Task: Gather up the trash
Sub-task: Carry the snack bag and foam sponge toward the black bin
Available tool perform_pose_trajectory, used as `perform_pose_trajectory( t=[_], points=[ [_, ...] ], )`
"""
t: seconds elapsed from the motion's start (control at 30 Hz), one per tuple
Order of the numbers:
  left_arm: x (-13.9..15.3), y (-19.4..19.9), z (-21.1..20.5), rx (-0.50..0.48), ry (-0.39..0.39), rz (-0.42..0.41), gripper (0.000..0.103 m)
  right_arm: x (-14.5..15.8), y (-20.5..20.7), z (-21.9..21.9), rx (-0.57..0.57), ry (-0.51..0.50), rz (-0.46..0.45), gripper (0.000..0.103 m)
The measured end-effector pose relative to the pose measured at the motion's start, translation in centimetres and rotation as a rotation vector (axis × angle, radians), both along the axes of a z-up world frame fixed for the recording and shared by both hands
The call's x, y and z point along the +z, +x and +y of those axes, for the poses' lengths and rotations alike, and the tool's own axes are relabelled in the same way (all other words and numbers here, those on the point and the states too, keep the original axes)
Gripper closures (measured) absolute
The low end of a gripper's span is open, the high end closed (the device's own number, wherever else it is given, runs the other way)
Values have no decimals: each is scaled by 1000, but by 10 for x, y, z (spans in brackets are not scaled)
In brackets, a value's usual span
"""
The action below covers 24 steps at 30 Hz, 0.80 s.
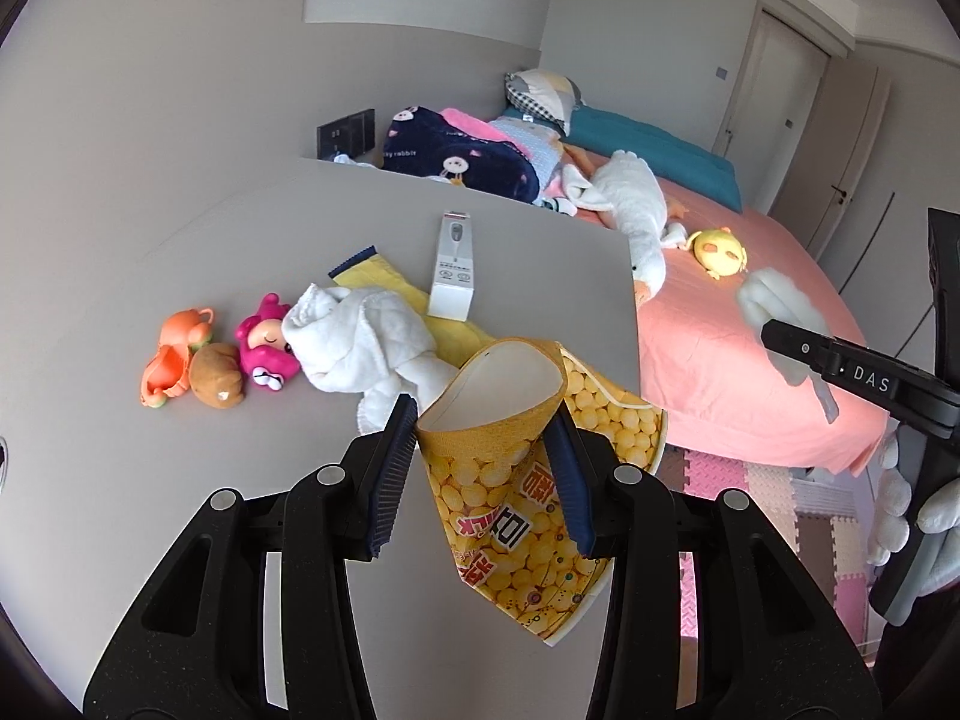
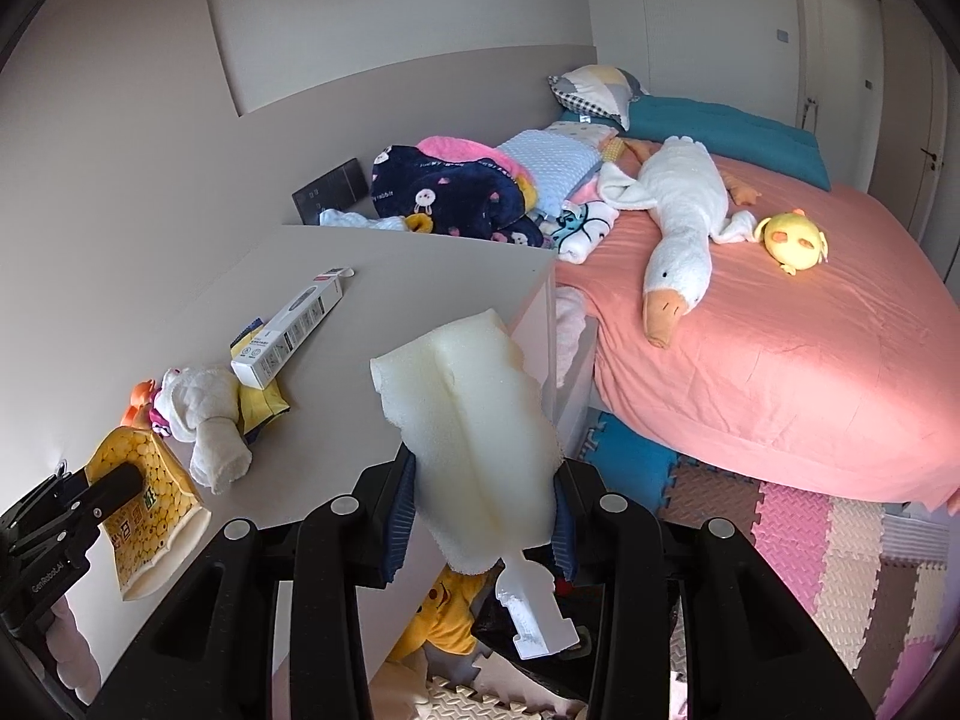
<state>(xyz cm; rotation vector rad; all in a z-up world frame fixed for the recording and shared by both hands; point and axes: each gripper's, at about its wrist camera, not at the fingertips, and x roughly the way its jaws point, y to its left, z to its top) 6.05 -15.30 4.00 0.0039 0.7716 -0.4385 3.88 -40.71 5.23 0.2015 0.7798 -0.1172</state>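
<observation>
My left gripper (image 1: 483,426) is shut on a yellow snack bag (image 1: 510,480), open at the top, held just above the grey table's (image 1: 180,480) right edge. The bag also shows in the right wrist view (image 2: 144,510) at the lower left, with the left gripper on it. My right gripper (image 2: 486,480) is shut on a piece of white foam (image 2: 468,420), held over the table's corner. The foam also shows in the left wrist view (image 1: 774,300), at the tip of the right gripper (image 1: 780,336).
On the table lie a white box (image 1: 453,270), a white cloth (image 1: 360,342), a yellow packet (image 1: 384,282), a pink toy (image 1: 267,342), an orange toy (image 1: 174,360) and a potato-like toy (image 1: 216,381). A pink bed (image 2: 780,330) with a plush goose (image 2: 678,222) stands to the right. Foam mats (image 2: 810,540) cover the floor.
</observation>
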Motion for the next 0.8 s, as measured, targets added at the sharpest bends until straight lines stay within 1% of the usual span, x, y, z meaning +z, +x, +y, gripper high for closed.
perform_pose_trajectory(
  t=[0.8],
  points=[
    [-5,-3,-105,-215,9,17,60,0,-40,-71,-153,5,-6,63]
  ],
)
